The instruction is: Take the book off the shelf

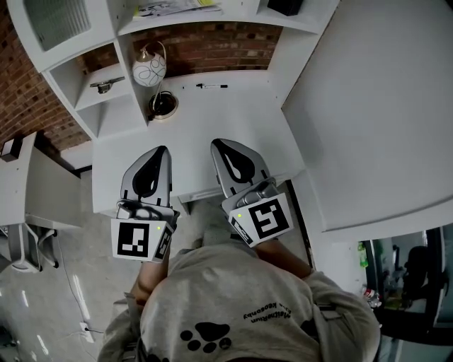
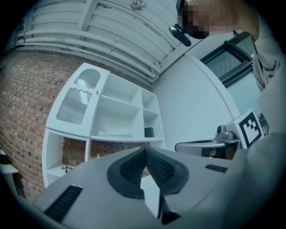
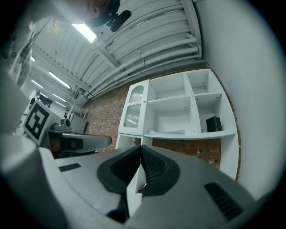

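Observation:
A flat book (image 1: 175, 8) lies on the middle shelf of a white shelf unit (image 1: 127, 53), above the desk. It shows as a thin pale slab in the left gripper view (image 2: 114, 133) and in the right gripper view (image 3: 170, 132). My left gripper (image 1: 158, 151) and right gripper (image 1: 220, 145) hover side by side over the near part of the white desk (image 1: 233, 113), well short of the shelf. Both point toward the unit. Each is shut with nothing between its jaws, as the left gripper (image 2: 144, 151) and right gripper (image 3: 141, 147) show in their own views.
A small black box (image 3: 213, 124) stands in the right-hand shelf compartment. On the desk are a white patterned globe lamp (image 1: 149, 68) and a black pen (image 1: 212, 86). A small metal object (image 1: 106, 86) rests on a low left shelf. A white wall (image 1: 382, 106) closes the right side.

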Tool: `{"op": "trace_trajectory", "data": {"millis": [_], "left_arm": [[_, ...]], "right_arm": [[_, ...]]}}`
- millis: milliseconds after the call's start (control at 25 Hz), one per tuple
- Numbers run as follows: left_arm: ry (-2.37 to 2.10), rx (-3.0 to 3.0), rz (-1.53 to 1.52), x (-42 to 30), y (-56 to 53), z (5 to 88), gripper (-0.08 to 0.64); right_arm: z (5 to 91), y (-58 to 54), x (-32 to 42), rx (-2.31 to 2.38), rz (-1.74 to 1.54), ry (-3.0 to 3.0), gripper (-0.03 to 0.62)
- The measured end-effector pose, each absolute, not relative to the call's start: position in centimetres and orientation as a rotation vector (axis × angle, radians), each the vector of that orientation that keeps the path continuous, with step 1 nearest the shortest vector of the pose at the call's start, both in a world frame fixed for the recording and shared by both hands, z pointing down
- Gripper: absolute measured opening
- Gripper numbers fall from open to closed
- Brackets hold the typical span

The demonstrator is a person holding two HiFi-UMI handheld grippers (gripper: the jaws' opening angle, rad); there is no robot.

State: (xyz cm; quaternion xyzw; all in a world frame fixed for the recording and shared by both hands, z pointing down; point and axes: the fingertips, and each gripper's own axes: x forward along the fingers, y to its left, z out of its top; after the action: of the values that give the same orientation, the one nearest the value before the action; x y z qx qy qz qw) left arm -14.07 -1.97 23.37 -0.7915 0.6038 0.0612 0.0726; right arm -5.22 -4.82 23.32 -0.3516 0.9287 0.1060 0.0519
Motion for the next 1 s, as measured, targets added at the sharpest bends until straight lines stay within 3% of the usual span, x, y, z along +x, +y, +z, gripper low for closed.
{"op": "trace_trajectory", "data": {"millis": [1000], "left_arm": [[1.887, -2.303, 0.120, -17.4, -17.2, 21.9, 0.006]], "right_arm": [[21.0, -21.5, -9.0, -0.950, 0.329, 2.813, 0.017]]}}
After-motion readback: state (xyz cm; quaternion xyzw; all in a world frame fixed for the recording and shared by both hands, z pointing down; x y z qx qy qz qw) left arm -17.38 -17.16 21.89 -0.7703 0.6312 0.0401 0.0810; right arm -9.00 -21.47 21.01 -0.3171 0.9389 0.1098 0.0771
